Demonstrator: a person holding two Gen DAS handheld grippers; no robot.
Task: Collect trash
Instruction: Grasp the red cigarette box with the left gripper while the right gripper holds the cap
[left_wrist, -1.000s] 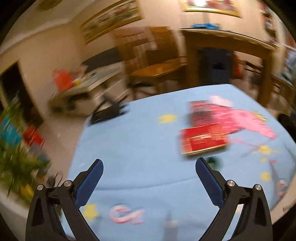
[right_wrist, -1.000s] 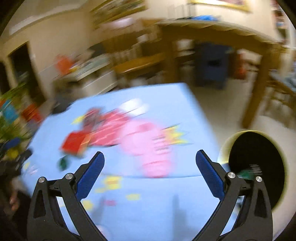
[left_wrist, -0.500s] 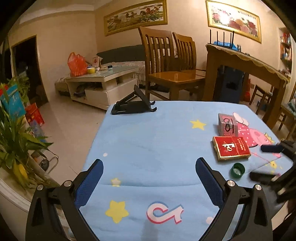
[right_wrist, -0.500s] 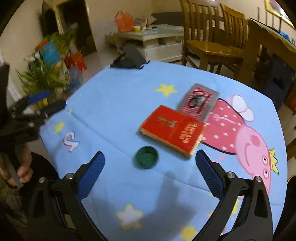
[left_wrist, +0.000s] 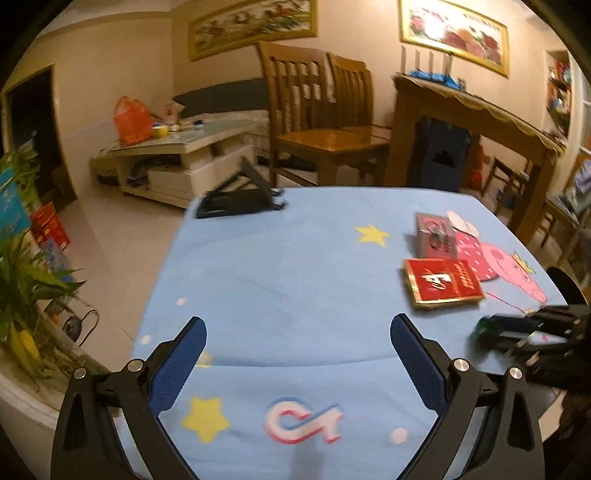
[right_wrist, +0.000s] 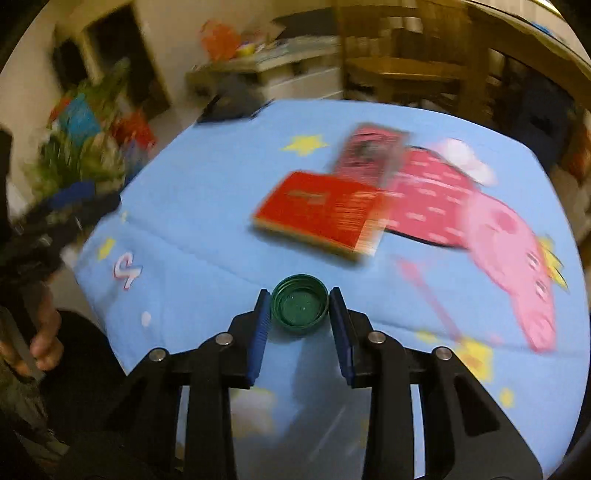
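Observation:
A green bottle cap (right_wrist: 300, 309) lies open side up on the blue tablecloth (right_wrist: 207, 221). My right gripper (right_wrist: 300, 312) is shut on the cap, one blue pad on each side of it. A flat red box (right_wrist: 325, 212) and a pink carton (right_wrist: 369, 155) lie beyond it. In the left wrist view my left gripper (left_wrist: 297, 343) is open and empty above the near part of the cloth (left_wrist: 280, 273). The red box (left_wrist: 441, 282), the pink carton (left_wrist: 434, 236) and the right gripper with the cap (left_wrist: 484, 326) show at its right.
A black folding stand (left_wrist: 240, 199) sits at the table's far left corner. Wooden chairs (left_wrist: 325, 122) and a wooden table (left_wrist: 476, 122) stand behind. A low white table (left_wrist: 177, 155) and plants (left_wrist: 26, 280) are to the left. A black bin (left_wrist: 567, 290) is at the right edge.
My right gripper has come down and closed around the green cap; it was wide open half a second ago. My left gripper has stayed open, shifting slightly.

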